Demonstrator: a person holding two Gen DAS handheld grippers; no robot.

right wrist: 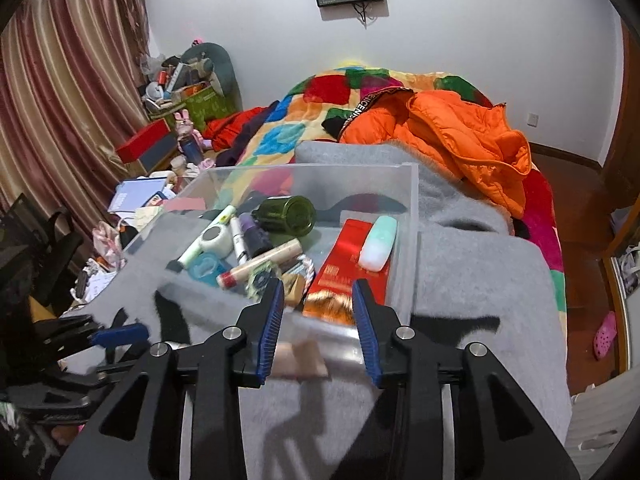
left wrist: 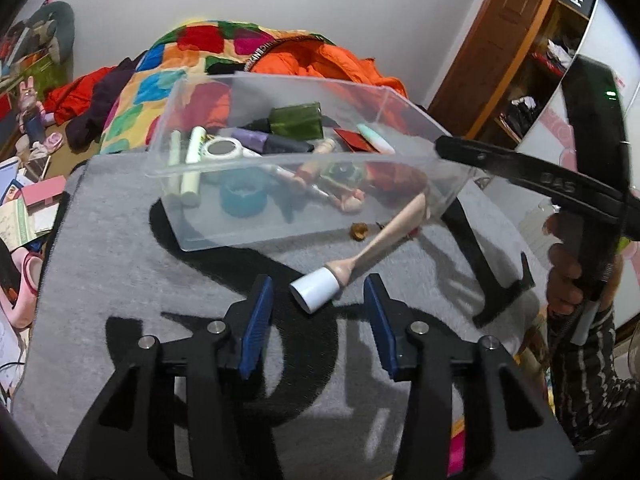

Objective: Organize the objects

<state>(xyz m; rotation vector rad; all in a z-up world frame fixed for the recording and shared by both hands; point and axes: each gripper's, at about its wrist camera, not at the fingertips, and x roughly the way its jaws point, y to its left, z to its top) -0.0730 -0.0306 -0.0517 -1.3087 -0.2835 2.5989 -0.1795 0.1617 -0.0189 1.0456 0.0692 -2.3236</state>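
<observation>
A clear plastic bin [left wrist: 192, 236] stands on a grey blanket [left wrist: 120, 280] and holds a green bottle [left wrist: 297, 121], tubes, a teal tape roll [left wrist: 243, 198], a red packet and other small items. A wooden-handled tool with a white head [left wrist: 320, 290] lies on the blanket, its handle leaning on the bin's near wall. My left gripper [left wrist: 319, 294] is open, its blue pads either side of the white head. My right gripper [right wrist: 318, 304] is open and empty just above the bin's near rim [right wrist: 408, 240], over the red packet [right wrist: 348, 276]. It shows in the left wrist view [left wrist: 532, 180] too.
The blanket lies on a bed with a patchwork quilt [right wrist: 320, 112] and an orange jacket [right wrist: 460, 136] behind the bin. A cluttered floor with boxes and toys [right wrist: 168, 128] lies to the left. A wooden door and shelves [left wrist: 520, 60] stand to the right.
</observation>
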